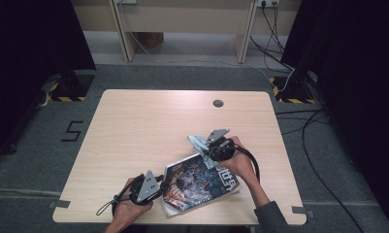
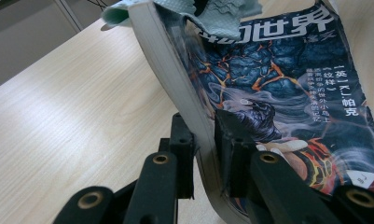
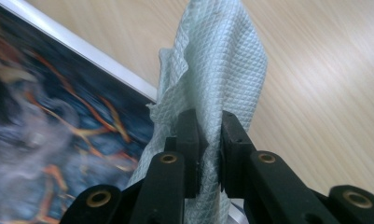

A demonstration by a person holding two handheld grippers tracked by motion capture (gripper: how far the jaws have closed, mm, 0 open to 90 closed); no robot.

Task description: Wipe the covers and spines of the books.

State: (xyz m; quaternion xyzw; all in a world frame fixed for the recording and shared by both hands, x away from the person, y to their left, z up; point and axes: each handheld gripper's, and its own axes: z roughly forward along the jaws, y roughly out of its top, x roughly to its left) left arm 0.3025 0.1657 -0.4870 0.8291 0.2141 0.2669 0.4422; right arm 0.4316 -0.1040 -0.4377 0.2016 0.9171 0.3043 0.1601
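The book (image 1: 200,181) lies near the table's (image 1: 134,126) front edge, its long axis running from near left to far right, title end pointing far right. The left gripper (image 1: 162,186) clamps its near-left edge, bending it upward. The right gripper (image 1: 207,154) pinches a pale green cloth (image 3: 222,65) at the book's far end.

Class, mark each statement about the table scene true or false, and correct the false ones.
1. The left tongs clamp the edge of the book. True.
2. The right tongs are open with nothing between them. False: they are shut on the pale green cloth.
3. The cloth reaches onto the book's cover. True.
4. The book's cover is plain white. False: it is dark blue with orange streaks and white lettering.
5. The book lies on the floor. False: it is on the wooden table.
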